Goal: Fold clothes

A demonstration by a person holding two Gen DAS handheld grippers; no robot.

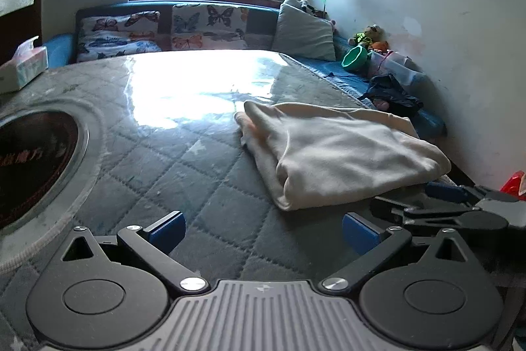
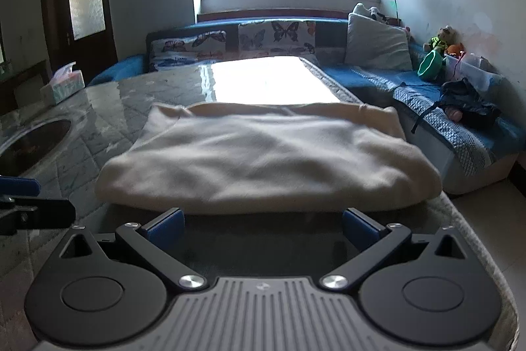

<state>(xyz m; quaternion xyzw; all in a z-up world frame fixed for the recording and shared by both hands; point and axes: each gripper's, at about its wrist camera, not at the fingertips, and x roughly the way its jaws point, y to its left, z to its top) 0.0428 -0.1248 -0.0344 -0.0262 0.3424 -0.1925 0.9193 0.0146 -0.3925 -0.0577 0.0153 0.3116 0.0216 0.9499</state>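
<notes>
The folded cream garment (image 2: 263,153) lies on the desk (image 2: 98,107) just ahead of the right tool (image 2: 263,224); both tools, left tool (image 1: 262,229) included, gape wide, holding nothing.

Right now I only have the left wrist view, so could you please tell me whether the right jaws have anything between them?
Observer: No. The right gripper is open, with only the table cover between its jaws.
Operator: Thank you. Where is the garment relative to it?
Observer: The folded cream garment lies straight ahead, its near fold just beyond the blue pads.
Operator: And how near is its right end to the table edge?
Observer: It reaches close to the right edge of the table, with pale floor beyond.
</notes>
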